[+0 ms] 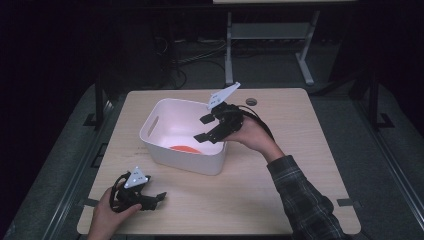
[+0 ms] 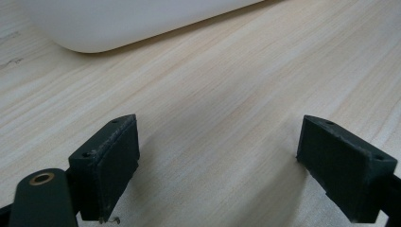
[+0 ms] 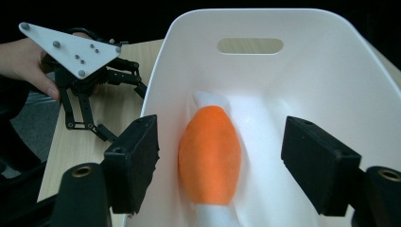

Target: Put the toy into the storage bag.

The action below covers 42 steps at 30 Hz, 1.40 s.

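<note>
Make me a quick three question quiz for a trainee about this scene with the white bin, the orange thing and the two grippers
1. True or false: the orange and white object lies on the table beside the white bin.
2. Multiple choice: the right gripper is A) resting on the table, B) held open over the bin, C) shut on the bin's rim.
3. Fill in: the left gripper rests low at the table's near-left corner with its jaws ____.

Key
1. False: it lies inside the bin, on its bottom.
2. B: in the right gripper view its jaws stand apart on either side of the object, not touching it.
3. Open, with bare wood between them.
</note>
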Tool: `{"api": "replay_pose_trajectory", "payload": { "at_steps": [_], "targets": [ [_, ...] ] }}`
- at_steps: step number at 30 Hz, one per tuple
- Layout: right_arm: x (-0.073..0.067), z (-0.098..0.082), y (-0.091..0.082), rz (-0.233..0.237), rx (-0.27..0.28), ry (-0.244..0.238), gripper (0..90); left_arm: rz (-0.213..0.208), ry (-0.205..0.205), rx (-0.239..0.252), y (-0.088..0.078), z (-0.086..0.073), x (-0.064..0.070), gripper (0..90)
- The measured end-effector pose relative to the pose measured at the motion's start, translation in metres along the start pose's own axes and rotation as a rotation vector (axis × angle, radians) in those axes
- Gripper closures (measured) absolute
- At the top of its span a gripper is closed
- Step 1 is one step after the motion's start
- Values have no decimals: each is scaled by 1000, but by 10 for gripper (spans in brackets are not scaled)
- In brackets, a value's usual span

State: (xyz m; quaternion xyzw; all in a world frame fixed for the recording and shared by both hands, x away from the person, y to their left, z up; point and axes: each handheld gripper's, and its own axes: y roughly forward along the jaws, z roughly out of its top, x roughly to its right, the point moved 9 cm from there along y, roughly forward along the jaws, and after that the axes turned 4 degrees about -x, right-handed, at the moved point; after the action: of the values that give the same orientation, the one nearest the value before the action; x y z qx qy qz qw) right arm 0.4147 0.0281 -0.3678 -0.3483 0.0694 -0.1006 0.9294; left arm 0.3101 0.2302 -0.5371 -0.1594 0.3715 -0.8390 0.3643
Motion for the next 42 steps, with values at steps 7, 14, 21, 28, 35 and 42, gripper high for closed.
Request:
{"api": "replay_pose_trajectory", "payload": {
  "at_steps": [7,14,21,28,35,42],
  "targets": [
    [3,-11,-18,-40,21,20,249,0,1,-1,0,0,0,129],
    [6,-28,-35,-69,43,51,224,2,1,-2,0,0,0,129],
    [4,-49,-52,-103,60,82,199,0,1,-2,0,0,0,129],
    [1,-73,-63,-147,65,135,136,1,0,-1,0,0,0,129],
    [0,-99,-71,-216,79,191,80,1,0,-1,0,0,0,129],
    [-4,-125,-73,-252,67,229,75,1,2,-3,0,0,0,129]
  ]
}}
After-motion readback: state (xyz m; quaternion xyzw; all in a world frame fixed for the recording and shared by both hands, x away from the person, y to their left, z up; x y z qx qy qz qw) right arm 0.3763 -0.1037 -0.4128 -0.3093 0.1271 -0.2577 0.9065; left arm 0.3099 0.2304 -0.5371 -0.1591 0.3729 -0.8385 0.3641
